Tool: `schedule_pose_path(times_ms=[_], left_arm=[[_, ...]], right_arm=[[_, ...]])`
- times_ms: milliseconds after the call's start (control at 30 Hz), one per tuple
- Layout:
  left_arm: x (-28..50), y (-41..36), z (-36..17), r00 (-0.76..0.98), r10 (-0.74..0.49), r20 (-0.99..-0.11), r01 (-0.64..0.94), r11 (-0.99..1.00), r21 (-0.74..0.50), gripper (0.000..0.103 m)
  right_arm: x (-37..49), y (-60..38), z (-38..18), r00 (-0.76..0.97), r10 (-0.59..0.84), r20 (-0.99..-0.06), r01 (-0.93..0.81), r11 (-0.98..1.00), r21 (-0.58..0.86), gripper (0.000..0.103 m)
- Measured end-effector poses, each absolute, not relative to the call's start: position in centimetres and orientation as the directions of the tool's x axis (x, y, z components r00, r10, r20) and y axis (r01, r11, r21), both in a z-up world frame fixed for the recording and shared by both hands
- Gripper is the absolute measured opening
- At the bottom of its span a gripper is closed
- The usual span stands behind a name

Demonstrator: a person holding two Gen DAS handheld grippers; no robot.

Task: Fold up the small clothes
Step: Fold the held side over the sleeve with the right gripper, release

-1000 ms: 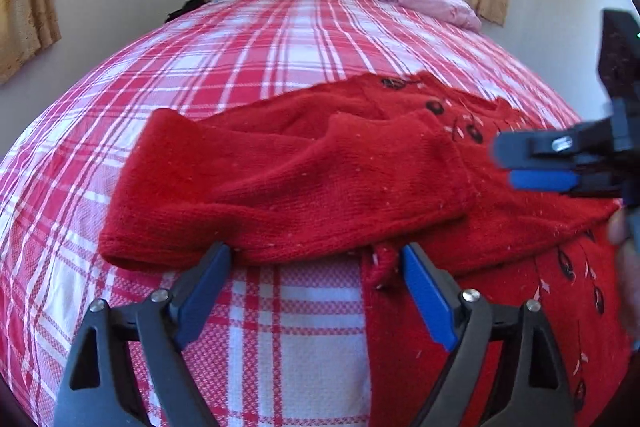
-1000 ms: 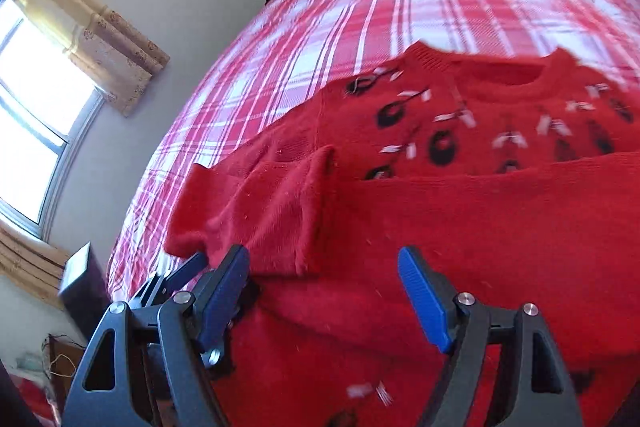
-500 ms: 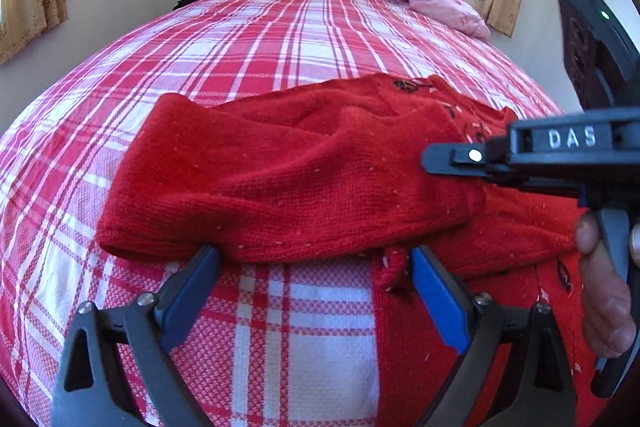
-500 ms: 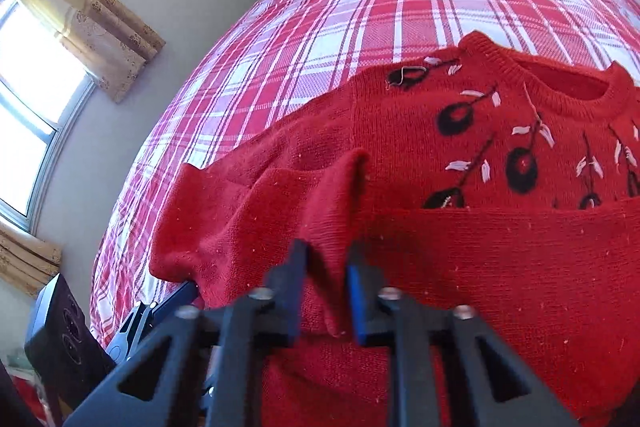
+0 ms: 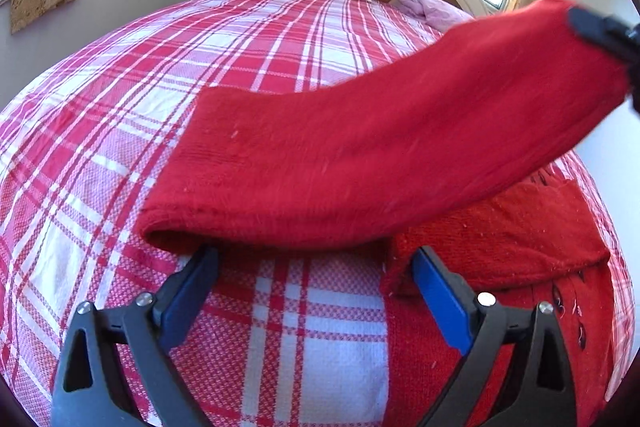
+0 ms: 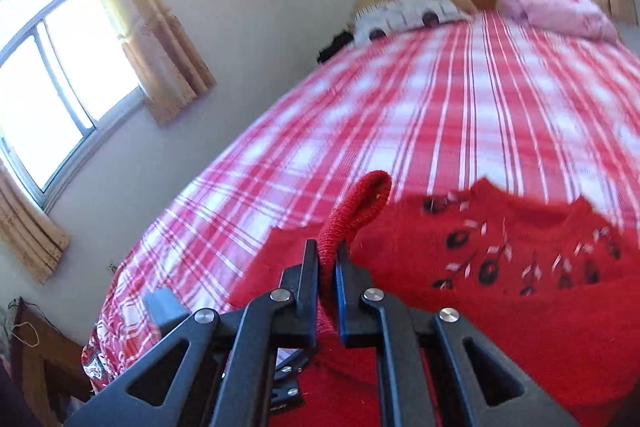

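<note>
Up close, the left gripper (image 5: 316, 291) is spread wide and holds nothing. The right gripper (image 6: 328, 267) pinches the red knitted sweater (image 6: 520, 287) by its sleeve (image 5: 380, 155), which rises slanting to the right, hiding the chest. Farther back, motion blurs the red checked bed (image 5: 200, 67).

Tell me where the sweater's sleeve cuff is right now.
The sleeve cuff is pinched in the right claw, lifted above the red sweater on the plaid bed; in the left wrist view it rises toward upper right.
</note>
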State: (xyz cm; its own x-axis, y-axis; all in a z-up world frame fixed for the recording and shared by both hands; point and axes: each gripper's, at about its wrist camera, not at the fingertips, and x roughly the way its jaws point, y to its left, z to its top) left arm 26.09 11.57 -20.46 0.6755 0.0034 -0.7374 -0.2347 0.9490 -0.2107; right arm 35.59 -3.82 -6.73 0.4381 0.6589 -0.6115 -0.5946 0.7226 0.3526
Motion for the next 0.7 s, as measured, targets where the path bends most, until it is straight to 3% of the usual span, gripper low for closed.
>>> schedule_pose_path(times_ms=[700], left_arm=[[26.5, 11.1, -20.6, 0.649, 0.046, -0.759, -0.242, 0.959, -0.148, 0.102]], right_arm=[[35.5, -15.8, -3.1, 0.581, 0.577, -0.574, -0.504, 0.809, 0.303, 0.006]])
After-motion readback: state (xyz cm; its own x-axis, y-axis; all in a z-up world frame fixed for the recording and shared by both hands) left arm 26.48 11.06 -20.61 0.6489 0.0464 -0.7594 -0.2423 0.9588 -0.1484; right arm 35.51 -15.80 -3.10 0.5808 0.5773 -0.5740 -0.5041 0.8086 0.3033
